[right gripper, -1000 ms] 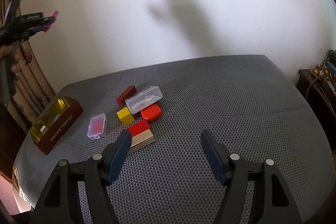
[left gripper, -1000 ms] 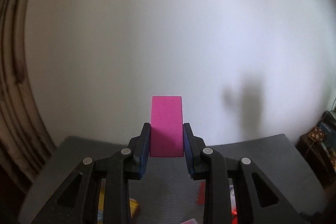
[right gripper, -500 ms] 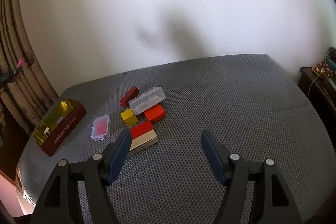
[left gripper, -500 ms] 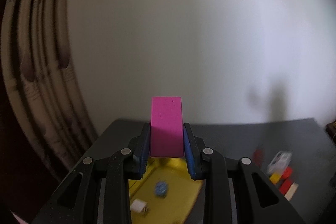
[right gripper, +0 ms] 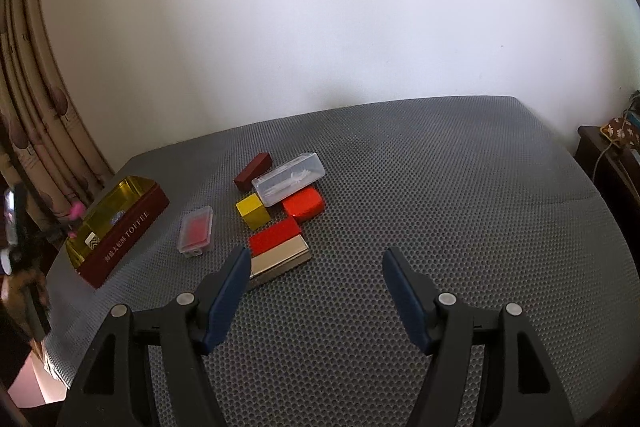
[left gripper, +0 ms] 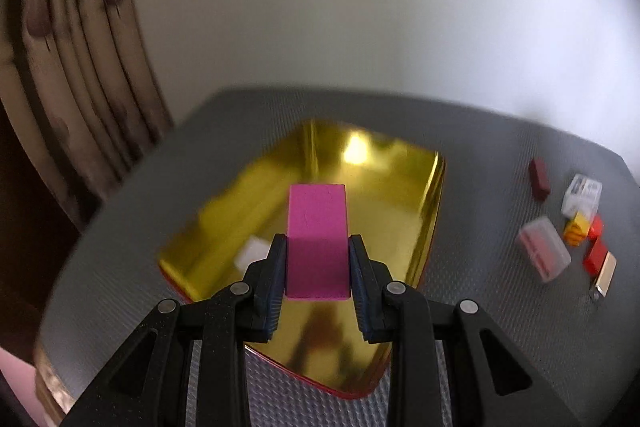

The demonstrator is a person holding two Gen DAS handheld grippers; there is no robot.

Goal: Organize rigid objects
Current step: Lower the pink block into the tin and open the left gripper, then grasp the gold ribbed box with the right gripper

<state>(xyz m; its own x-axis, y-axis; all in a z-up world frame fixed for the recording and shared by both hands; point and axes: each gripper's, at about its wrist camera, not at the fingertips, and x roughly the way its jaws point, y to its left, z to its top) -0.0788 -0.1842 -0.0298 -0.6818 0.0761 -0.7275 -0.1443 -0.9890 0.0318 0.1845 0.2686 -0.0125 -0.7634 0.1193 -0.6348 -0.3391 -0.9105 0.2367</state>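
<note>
My left gripper [left gripper: 318, 251] is shut on a pink block [left gripper: 317, 227], held just above the open gold-lined tin [left gripper: 400, 203]. A white piece [left gripper: 250, 251] lies inside the tin. From the right wrist view the same tin [right gripper: 132, 227], dark red outside, sits at the mat's left edge, with the pink block [right gripper: 75, 209] over it. My right gripper [right gripper: 314, 277] hovers open and empty over the grey mat, near a cluster of a red block [right gripper: 274, 235], a tan block [right gripper: 280, 259], a yellow cube [right gripper: 253, 209] and a clear case [right gripper: 288, 178].
A dark red bar [right gripper: 253, 171], an orange-red case [right gripper: 304, 203] and a small clear box with red inside [right gripper: 196, 230] also lie in the cluster. Curtains [right gripper: 44, 115] hang at the left. A dark side table [right gripper: 608, 155] stands to the right of the mat.
The left gripper has come down with the pink block from high near the wall to just over the tin. The right gripper has stayed where it was.
</note>
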